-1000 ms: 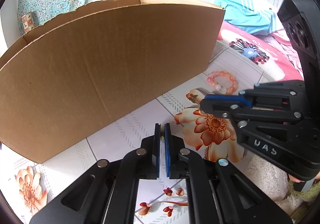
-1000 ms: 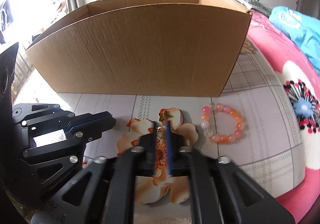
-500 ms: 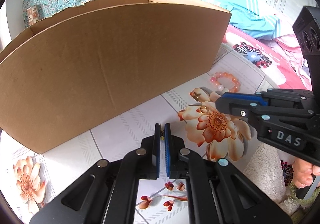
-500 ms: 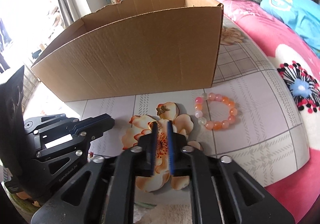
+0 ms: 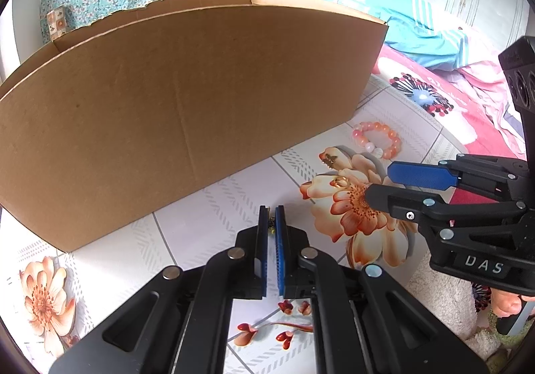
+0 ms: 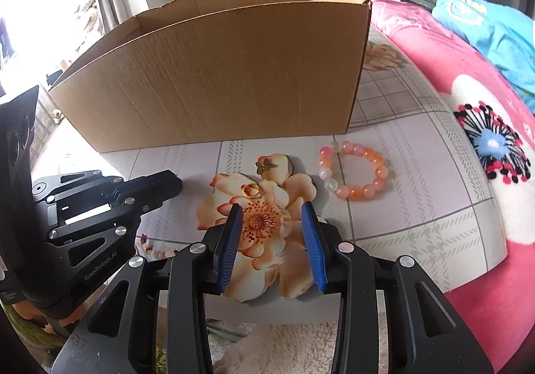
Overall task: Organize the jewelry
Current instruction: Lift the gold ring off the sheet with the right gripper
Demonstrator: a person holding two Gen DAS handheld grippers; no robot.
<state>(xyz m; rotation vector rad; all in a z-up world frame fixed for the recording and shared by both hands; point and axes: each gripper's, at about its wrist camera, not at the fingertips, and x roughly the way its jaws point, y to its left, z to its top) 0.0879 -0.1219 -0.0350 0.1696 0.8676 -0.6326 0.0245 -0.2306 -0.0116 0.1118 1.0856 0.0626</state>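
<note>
Right gripper (image 6: 272, 228) has backed off toward the near desk edge since the earlier frame and let go of the gold ring (image 6: 250, 190), which now lies free on the printed flower just ahead of its fingertips; its fingers are opening, nothing between them. Left to right: left gripper (image 5: 271, 223) hovers low over the desk (image 5: 207, 223), fingers pressed together on a small gold piece (image 5: 271, 226), too small to identify. Cardboard box (image 5: 187, 100) stands right behind, open top. Then the ring, a bronze butterfly charm (image 6: 264, 166) just beyond it, and the pink-orange bead bracelet (image 6: 354, 171) further right, all on the desk, none boxed yet. For the step in hand, probably a re-grasp: straddle the ring, come down nearly vertical, close slowly so it doesn't skate. Lift clear of the box wall before releasing.
</note>
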